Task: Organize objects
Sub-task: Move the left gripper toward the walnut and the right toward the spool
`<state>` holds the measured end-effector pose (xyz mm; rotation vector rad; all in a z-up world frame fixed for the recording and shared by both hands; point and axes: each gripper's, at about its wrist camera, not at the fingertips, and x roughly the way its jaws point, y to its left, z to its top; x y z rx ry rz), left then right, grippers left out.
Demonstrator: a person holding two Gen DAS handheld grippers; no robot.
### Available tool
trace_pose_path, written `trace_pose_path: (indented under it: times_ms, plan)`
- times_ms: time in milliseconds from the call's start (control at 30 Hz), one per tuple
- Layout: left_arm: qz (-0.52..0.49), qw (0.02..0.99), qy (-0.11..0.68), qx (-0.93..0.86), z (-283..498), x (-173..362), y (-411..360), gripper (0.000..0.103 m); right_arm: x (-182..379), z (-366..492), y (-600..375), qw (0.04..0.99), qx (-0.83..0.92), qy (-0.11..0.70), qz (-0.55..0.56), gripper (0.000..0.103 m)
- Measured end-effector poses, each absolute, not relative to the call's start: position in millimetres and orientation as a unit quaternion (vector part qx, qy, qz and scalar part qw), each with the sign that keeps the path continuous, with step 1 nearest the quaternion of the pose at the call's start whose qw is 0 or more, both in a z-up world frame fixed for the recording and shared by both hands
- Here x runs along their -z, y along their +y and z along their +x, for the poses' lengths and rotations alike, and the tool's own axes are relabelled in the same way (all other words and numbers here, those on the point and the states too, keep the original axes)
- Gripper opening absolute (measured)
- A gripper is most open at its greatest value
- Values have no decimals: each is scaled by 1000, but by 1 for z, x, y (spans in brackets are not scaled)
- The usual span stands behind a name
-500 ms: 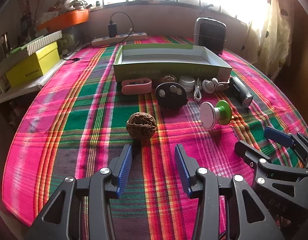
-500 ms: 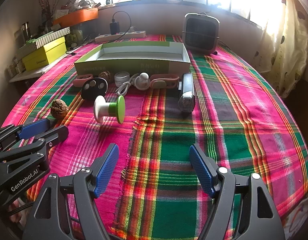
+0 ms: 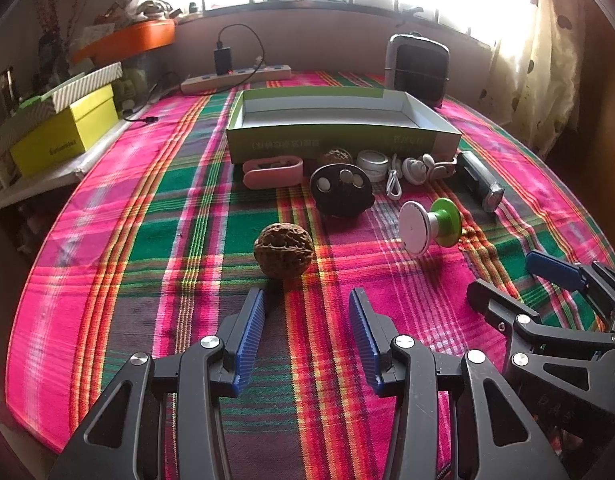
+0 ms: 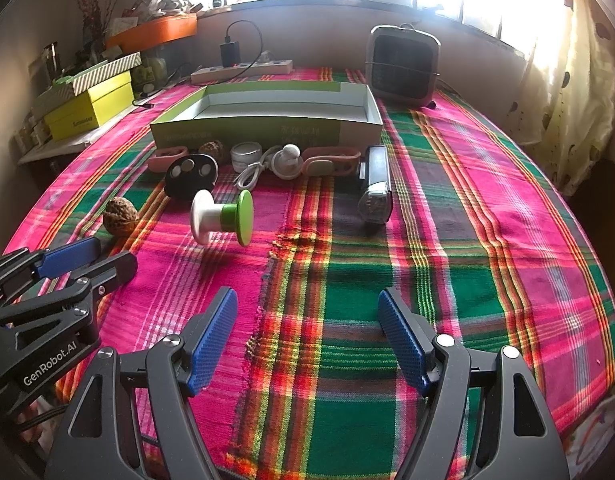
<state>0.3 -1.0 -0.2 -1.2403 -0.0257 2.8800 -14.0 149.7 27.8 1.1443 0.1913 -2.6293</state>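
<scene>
An open green box (image 3: 339, 142) (image 4: 267, 130) lies on the plaid cloth. In front of it stand a pink case (image 3: 273, 170), a second walnut (image 3: 334, 157), a white tin (image 3: 372, 162), a cable (image 3: 393, 184), a black oval case (image 3: 341, 188) and a grey torch (image 4: 375, 184). A walnut (image 3: 284, 250) (image 4: 121, 216) lies just ahead of my left gripper (image 3: 307, 312), which is open and empty. A white and green spool (image 3: 429, 226) (image 4: 223, 216) lies on its side. My right gripper (image 4: 307, 316) is open and empty over bare cloth.
A small heater (image 4: 403, 66) and a power strip (image 4: 243, 69) stand behind the box. A yellow box (image 3: 65, 134) sits on a side shelf at the left. A curtain (image 4: 575, 92) hangs at the right. The cloth is wrinkled near the middle (image 4: 291, 236).
The left gripper has crept slightly nearer the walnut. The right gripper has hardly moved.
</scene>
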Motion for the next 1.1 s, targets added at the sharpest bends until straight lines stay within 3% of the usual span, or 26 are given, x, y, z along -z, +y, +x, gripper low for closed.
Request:
trace_pose_path:
  times_ms: [567, 1100]
  plan:
    - [-399, 13, -51, -915, 3, -4, -28, 41, -34, -20, 126, 211, 896, 53, 387, 73]
    - [-407, 29, -59, -911, -24, -5, -34, 42, -29, -47, 112, 192, 889, 58, 411, 73]
